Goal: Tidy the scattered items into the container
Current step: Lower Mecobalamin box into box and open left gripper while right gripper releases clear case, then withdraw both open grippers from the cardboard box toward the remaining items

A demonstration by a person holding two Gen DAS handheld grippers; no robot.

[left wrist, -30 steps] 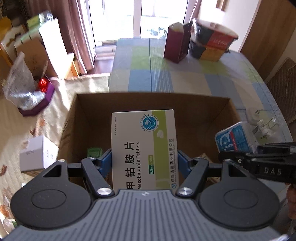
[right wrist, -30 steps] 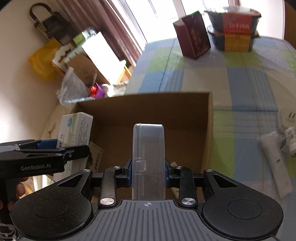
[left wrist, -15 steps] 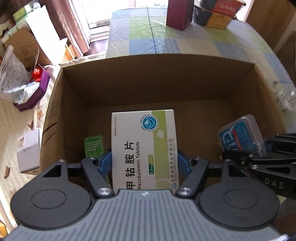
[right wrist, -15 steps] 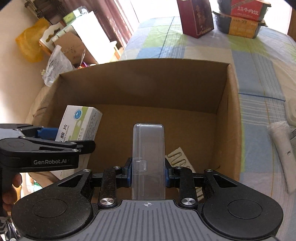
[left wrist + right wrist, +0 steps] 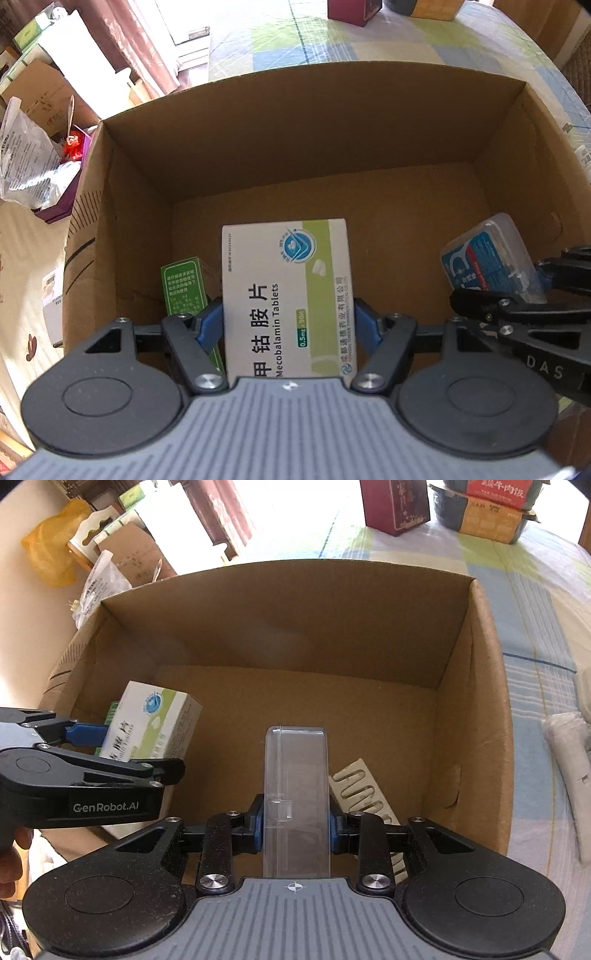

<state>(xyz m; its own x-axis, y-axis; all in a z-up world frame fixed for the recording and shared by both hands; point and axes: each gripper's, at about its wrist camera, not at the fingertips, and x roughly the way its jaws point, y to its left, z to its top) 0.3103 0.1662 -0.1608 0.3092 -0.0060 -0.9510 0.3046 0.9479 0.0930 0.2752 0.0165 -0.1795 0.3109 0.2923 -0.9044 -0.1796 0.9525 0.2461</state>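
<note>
While you hold both loads over the open cardboard box [image 5: 258, 155], the chief risk is a clash: your 2 tools sit close together inside its walls, the right gripper [image 5: 491, 291] crowding the right edge of the left wrist frame, and a careless release or swing could knock one item from the other's grip.

Your left gripper [image 5: 286, 325] has its jaws closed about as wide as the white-and-green tablet box [image 5: 286, 291], which fills the lower centre of that frame, clamped by its 2 long edges with most of its length jutting forward past the blue pads. Let go from this height and it may land on the green carton [image 5: 183, 288] just to its left, tipping against the wall, not lying flat.

Seen from the right wrist, the clear plastic case [image 5: 295, 794] stands edge-on at lower centre, pinched narrowly between that tool's jaws; its slick sides look liable to slip. Below and right of it lies a cream card [image 5: 365, 794] on the box floor, which the case could strike. More items wait on the checked surface [image 5: 535, 609] at the right edge.
</note>
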